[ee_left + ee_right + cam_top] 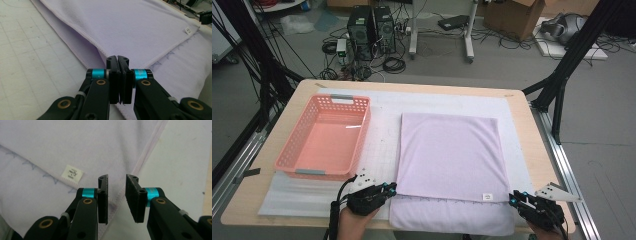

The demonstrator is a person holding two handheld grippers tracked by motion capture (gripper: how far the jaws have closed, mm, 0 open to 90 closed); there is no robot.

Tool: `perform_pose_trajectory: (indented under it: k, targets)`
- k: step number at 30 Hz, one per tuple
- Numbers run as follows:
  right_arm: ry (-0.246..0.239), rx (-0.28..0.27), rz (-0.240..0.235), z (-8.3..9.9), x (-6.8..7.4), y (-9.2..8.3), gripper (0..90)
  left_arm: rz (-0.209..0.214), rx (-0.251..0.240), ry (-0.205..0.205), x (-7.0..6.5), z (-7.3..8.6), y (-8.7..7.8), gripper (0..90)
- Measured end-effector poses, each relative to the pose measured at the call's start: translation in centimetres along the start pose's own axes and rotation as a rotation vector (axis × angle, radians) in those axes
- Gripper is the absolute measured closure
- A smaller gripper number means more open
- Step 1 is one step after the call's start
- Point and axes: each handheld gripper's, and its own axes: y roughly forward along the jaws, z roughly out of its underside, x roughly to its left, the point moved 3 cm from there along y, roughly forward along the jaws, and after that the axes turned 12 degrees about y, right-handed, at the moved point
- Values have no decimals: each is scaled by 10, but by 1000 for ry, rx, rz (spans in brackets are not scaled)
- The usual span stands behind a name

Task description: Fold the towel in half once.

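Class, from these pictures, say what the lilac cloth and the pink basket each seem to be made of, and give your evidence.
Lilac cloth: soft woven textile, probably microfibre towelling; matte, fine ribbed texture, stitched hem, sewn label. Pink basket: apparently moulded plastic; smooth, slightly glossy, with perforated lattice walls.

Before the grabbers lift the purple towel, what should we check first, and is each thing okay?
1. Left gripper shut at the near left corner of the towel: ok, though whether cloth is pinched, cannot tell.
2. Right gripper closed on the near right corner: not ok, jaws open astride the hem.
3. Towel lying flat, folded once: ok.
4. Basket free of anything inside: ok.
5. White label clear of the jaws: ok.
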Motion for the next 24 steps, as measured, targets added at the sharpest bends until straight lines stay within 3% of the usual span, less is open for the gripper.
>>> perform_pose_trajectory:
  k: [4, 8, 10, 13, 24]
  targets:
    - [-35, 39, 36, 0, 4, 13, 731, 10, -4, -6, 0, 0, 1, 876]
    - [-44, 74, 45, 1, 4, 22, 882, 12, -18, -17, 0, 0, -2, 877]
    - [-55, 74, 49, 2, 5, 20, 889, 17, -24, -22, 0, 0, -4, 877]
    - [-42, 54, 18, 4, 5, 11, 892, 19, -31, -25, -2, 0, -7, 878]
    - [-11, 25, -22, 19, 15, -23, 893, 57, -56, -30, -24, 10, -36, 879]
